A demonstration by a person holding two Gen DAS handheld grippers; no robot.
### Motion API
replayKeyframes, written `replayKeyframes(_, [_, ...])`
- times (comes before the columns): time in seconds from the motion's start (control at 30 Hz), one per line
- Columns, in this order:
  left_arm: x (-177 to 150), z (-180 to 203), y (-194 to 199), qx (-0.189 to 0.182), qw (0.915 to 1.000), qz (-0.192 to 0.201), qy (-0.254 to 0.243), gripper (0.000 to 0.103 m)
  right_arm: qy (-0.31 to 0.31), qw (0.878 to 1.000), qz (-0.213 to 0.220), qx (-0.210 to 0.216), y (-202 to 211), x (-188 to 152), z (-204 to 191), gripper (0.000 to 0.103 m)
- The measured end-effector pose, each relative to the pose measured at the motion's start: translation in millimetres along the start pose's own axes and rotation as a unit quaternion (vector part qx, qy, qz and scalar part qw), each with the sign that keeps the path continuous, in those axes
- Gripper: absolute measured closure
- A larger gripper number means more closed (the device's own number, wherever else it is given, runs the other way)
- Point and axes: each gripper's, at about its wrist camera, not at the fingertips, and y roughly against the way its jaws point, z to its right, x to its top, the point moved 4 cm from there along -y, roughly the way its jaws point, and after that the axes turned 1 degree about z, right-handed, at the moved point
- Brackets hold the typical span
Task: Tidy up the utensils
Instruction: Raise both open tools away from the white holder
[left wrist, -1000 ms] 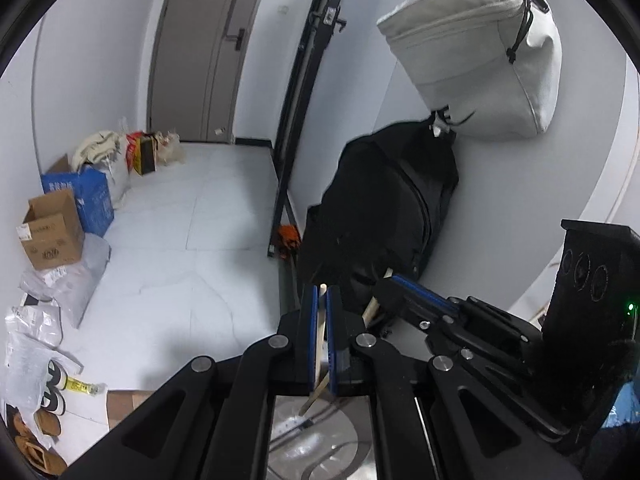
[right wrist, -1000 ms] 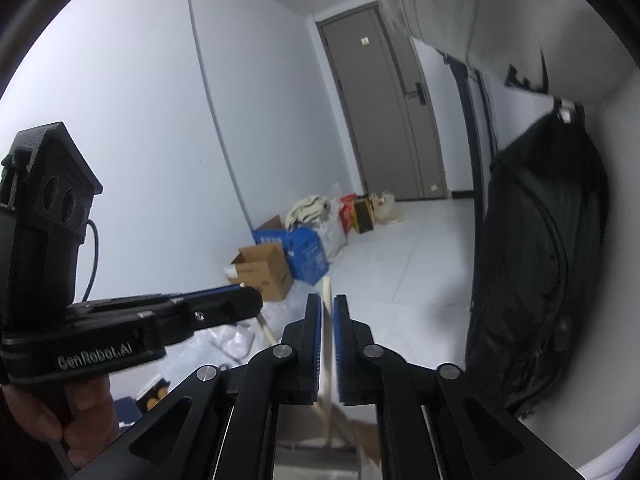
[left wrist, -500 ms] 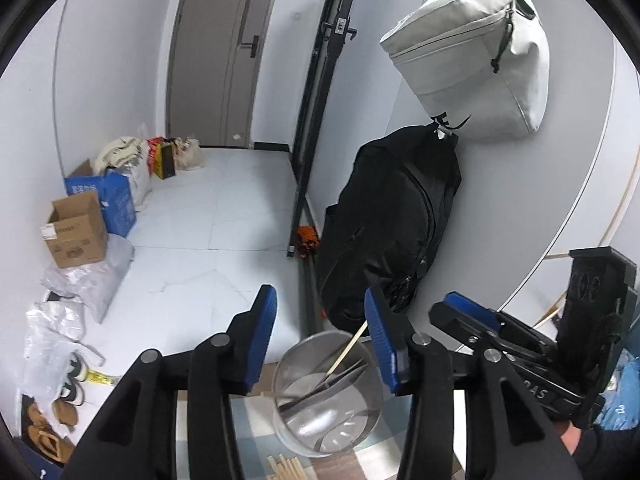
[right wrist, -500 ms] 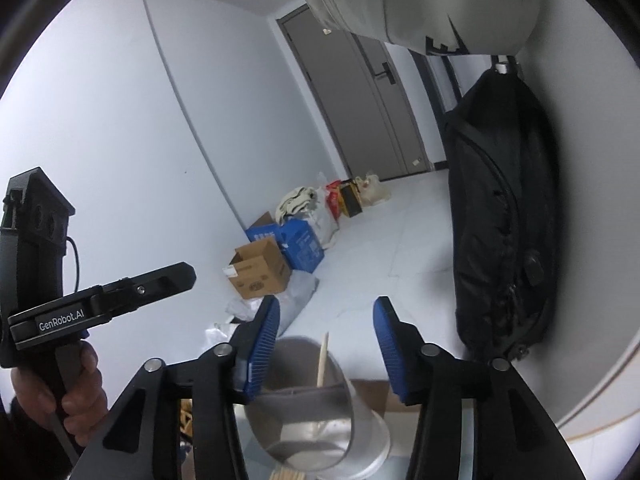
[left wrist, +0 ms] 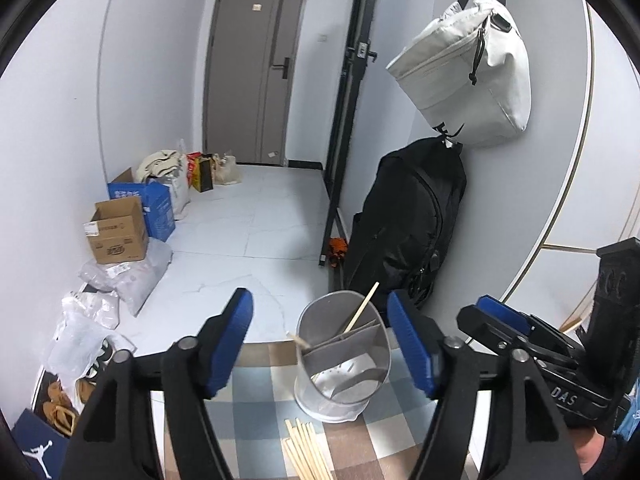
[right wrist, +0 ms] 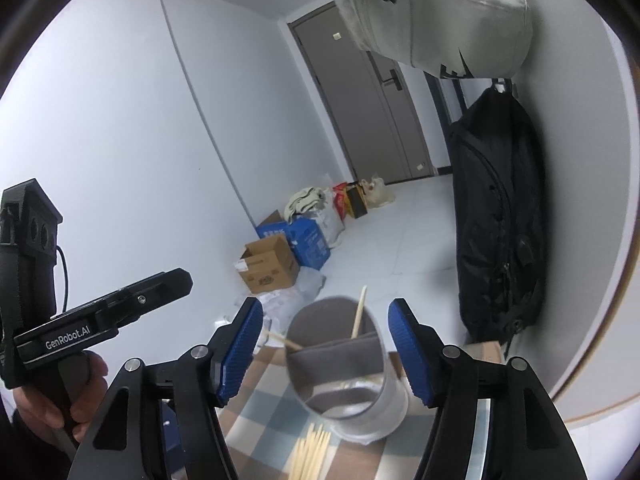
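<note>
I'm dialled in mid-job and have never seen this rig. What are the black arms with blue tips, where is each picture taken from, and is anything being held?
There is no robot: a person holds a two-finger gripper in each hand. Each picture comes from a fisheye camera on one gripper, looking forward along its blue-padded fingers.

In the left wrist view, the left gripper is open and empty, and the other tool shows at lower right. In the right wrist view, the right gripper is also open and empty, and the person's left hand grips the other tool.

Ahead of both stands a metal utensil holder with dividers on a checked cloth. Two wooden chopsticks lean inside it. More loose chopsticks lie on the cloth in front.
</note>
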Motion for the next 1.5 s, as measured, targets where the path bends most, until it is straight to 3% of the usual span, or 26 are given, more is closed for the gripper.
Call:
replayKeyframes(0.17, [-16, -7, 10, 0.021, 0.9996, 0.011, 0.013, 0.024, 0.001, 1.000, -0.005, -0.001, 12, -12, -10, 0.030])
replayKeyframes(0.33, [-40, -18, 11, 0.042, 0.9989, -0.001, 0.020, 0.023, 0.002, 1.000, -0.017, -0.004, 19, -31, -15, 0.025])
replayKeyframes(0.77, [-104, -48, -16, 0.060, 0.9922, -0.093, 0.059, 0.023, -0.005, 0.996, -0.084, -0.013, 3, -92, -12, 0.019])
replayKeyframes(1.03, [-152, -61, -36, 0.064, 0.9816, -0.151, 0.097, 0.023, 0.000, 0.994, -0.106, -0.015, -11, -113, -6, 0.012])
replayKeyframes(1.5, [-191, -53, -71, 0.072, 0.9641, -0.247, 0.066, 0.023, -0.025, 0.994, -0.107, -0.012, -29, -122, 5, 0.003])
